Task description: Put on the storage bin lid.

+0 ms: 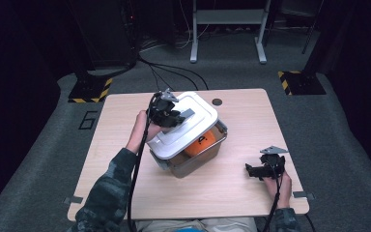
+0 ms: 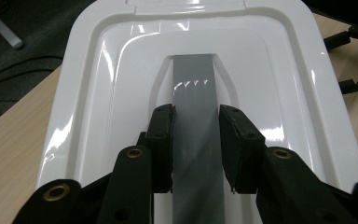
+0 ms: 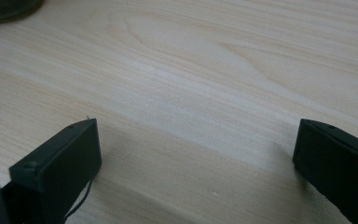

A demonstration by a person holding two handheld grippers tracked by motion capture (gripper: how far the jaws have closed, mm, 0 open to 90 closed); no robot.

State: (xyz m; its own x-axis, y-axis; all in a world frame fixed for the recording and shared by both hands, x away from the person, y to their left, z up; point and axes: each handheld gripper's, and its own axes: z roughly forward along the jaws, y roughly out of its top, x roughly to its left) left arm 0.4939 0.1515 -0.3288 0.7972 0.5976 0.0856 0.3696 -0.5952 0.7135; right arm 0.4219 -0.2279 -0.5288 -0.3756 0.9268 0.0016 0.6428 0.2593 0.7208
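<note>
A: L gripper (image 2: 196,135) first. Jaws are clamped on the grey handle (image 2: 193,79) that runs down the recess in the white lid (image 2: 98,107), one pad each side, no gap.

B: And the lid itself?

A: Up on one side. From the high view it sits askew over the clear storage box (image 1: 193,162), far edge raised, near-left edge low against the rim. Box is mid-table, an orange item (image 1: 200,144) inside, can't tell what exactly, too blurry.

B: So lid's coming off, or going on?

A: Can't say from this. Either way same care: keep the grip centred on the handle, since it's smooth and glossy and could slide between the pads. Move the lid level w/ the rim, not twisted, or a corner may catch and drag the box.

B: R gripper (image 1: 265,169)?

A: Parked near the right edge of the wooden table (image 3: 182,60), well apart from the box. Jaws wide, nothing between them.

B: Useful there?

A: Prob better steadying the box wall if the lid snags.
</note>
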